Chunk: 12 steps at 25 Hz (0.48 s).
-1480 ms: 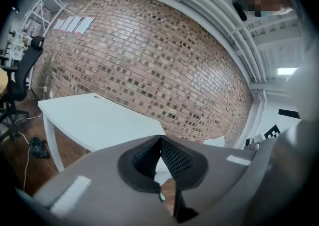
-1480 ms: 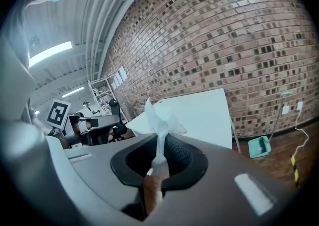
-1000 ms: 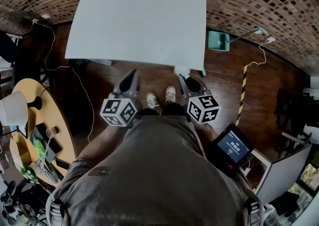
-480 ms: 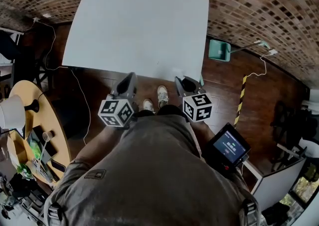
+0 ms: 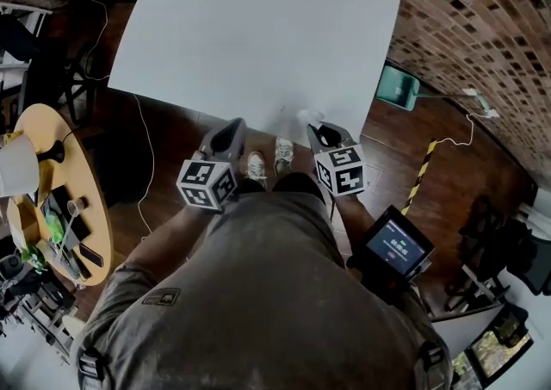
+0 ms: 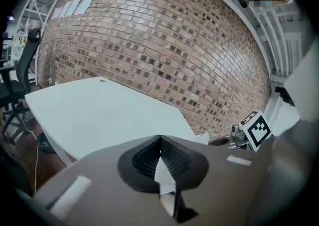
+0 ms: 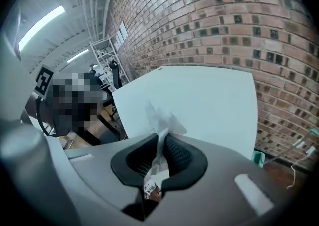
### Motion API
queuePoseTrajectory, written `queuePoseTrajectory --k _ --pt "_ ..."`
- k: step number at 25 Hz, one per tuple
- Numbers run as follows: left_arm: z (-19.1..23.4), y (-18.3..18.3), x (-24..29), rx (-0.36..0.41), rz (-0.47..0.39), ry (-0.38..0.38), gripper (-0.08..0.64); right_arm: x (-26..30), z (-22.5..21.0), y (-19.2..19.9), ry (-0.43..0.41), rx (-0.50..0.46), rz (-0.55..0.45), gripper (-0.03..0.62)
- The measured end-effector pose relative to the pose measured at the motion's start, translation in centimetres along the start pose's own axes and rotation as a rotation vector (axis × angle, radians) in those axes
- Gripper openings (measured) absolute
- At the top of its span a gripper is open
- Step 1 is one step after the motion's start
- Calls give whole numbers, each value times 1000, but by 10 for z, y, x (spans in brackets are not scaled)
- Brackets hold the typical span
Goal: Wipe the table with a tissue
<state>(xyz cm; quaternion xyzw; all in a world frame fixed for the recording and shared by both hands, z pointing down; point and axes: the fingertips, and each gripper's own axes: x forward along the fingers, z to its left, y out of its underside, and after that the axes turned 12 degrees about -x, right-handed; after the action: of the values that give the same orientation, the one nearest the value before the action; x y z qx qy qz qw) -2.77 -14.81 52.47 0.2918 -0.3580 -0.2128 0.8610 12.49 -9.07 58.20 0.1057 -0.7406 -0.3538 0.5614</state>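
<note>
White laminate makes up the counter [image 5: 250,35], which is set against a brick wall and is seen from its near edge. Both grippers are held low over the wooden floor, just short of that edge, with the jaws pointed toward the counter. This is judged to be a ready stance, with the wiping not yet begun.

The left gripper [image 5: 231,128] is carried beside the right one. In the left gripper view its jaws [image 6: 160,140] are seen pressed together at the tips with nothing caught between them, so it is judged to be kept idle and out of the way.

The right gripper [image 5: 320,132] is clamped on the tissue [image 5: 310,116]. In the right gripper view the tissue [image 7: 159,117] is pinched in its lower part between the pads. A crumpled tuft is left standing beyond the jaw tips, presumably so that soft paper, not the gripper [image 7: 162,140], can be pressed to the surface. The tissue is thus held in the air near the counter's near right corner, not yet touching it.

A teal bin [image 5: 398,87] is stood on the floor by the wall, just beyond the counter's right side. What is in it cannot be made out.
</note>
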Motion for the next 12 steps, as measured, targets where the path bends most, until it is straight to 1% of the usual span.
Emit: queuePoseTrajectory --k 8,12 --pt "20 22 20 -39 59 -57 2 45 -1 7 -96 -150 147 48" --pt "29 26 24 -58 55 -82 2 60 -8 9 -103 -197 197 48"
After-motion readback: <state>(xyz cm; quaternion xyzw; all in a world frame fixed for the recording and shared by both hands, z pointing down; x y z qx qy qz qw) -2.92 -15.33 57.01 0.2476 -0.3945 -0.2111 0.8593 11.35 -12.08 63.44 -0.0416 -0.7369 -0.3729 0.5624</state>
